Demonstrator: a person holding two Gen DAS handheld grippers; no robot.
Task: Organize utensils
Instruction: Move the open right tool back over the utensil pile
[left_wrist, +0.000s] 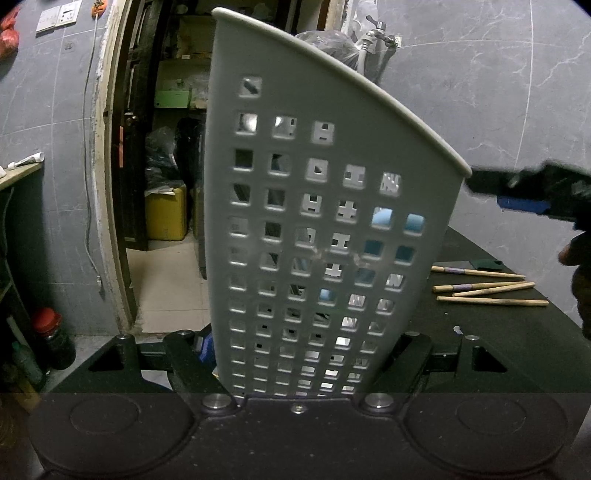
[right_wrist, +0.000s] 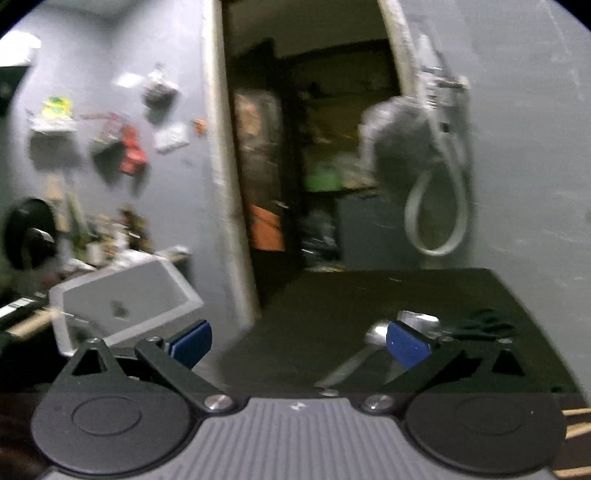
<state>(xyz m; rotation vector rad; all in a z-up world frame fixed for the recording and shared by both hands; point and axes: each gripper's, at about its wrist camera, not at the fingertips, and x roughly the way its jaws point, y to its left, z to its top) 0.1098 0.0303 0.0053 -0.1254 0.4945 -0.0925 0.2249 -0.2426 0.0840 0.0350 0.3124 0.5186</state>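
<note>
Utensil holder (left_wrist: 325, 221) clamped in left tool (left_wrist: 299, 369), chopsticks (left_wrist: 487, 288) right on table (left_wrist: 498, 343)

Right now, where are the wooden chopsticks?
In the left wrist view, the chopsticks lie on the dark table, on the right, just beyond the grey holder that the left gripper grips.

Left tool (left_wrist: 295, 354): jaws clamped, tilted slightly downward | Right tool (right_wrist: 297, 341): jaws spread wide, nothing between them, view motion-blurred
</note>
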